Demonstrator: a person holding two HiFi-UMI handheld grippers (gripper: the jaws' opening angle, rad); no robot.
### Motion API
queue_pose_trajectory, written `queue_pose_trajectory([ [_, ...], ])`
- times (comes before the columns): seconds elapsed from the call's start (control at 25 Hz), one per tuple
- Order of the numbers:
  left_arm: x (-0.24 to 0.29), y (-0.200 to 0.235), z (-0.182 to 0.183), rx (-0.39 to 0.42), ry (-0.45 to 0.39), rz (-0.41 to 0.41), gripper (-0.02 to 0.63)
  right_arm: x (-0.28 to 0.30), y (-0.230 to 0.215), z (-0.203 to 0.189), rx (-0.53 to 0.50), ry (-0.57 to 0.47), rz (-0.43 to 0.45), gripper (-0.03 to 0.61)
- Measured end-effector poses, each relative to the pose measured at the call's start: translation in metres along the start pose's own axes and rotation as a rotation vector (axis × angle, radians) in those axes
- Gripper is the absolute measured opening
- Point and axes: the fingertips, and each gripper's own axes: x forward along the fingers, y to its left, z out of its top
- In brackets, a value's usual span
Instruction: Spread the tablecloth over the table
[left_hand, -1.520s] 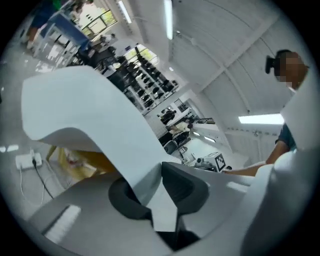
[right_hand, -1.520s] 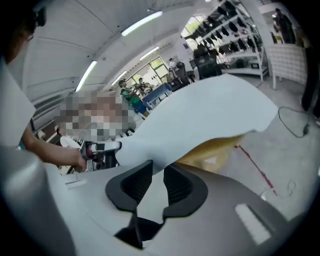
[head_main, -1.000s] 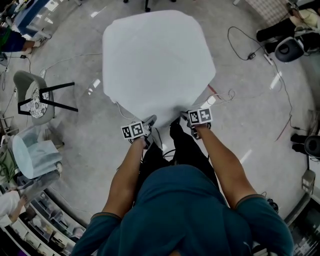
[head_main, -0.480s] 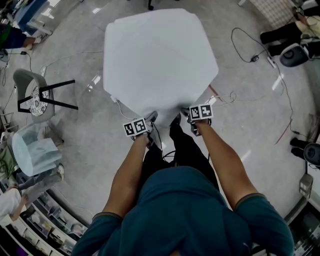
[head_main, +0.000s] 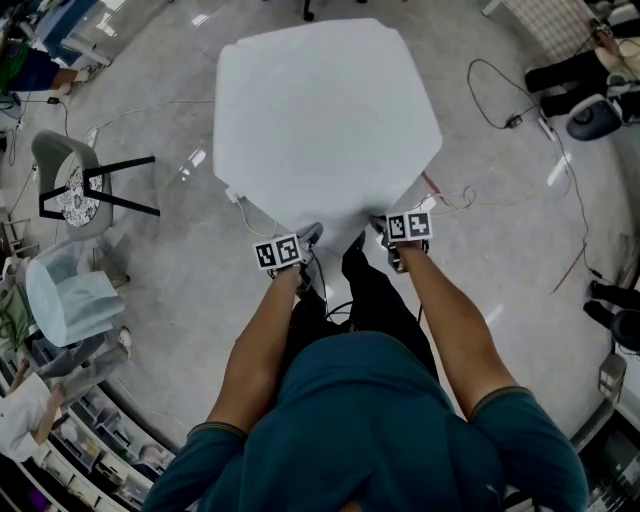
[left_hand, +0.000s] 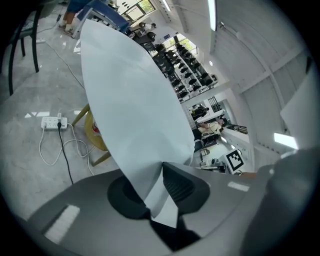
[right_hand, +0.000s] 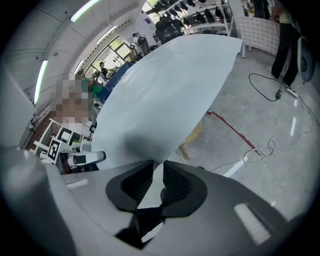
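A white tablecloth (head_main: 320, 120) lies draped over the table, its near edge hanging toward me. My left gripper (head_main: 308, 236) has that edge between its jaws at the left. In the left gripper view (left_hand: 150, 185) the jaws are opening, with the cloth (left_hand: 135, 110) running taut from between the pads. At the right of the near edge, my right gripper (head_main: 381, 226) is shut on the cloth. The right gripper view (right_hand: 157, 175) shows the cloth (right_hand: 165, 90) pinched between the ribbed pads. The tabletop is hidden under the cloth.
A grey chair (head_main: 70, 190) and a pale chair (head_main: 65, 300) stand on the floor at the left. Cables (head_main: 500, 100) trail across the floor at the right. A power strip (left_hand: 54, 121) lies by the wooden table legs (left_hand: 95, 135).
Both grippers have shifted a little with the cloth's near edge held between their jaws. The cloth stays draped over the table.
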Motion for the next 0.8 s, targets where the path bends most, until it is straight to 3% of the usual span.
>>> queue_pose_trajectory([
  [0.12,-0.012,0.007,-0.003,0.022,0.011,0.037,0.1,-0.005,-0.001,-0.001,-0.001,-0.013,-0.026,0.072],
  [0.4,-0.047,0.016,0.0,0.045,-0.034,0.08,0.1,-0.029,-0.008,0.003,-0.012,-0.076,-0.097,0.074],
  [0.8,-0.119,0.022,0.048,0.208,-0.16,0.115,0.012,-0.064,0.024,0.019,-0.065,-0.221,-0.139,0.073],
])
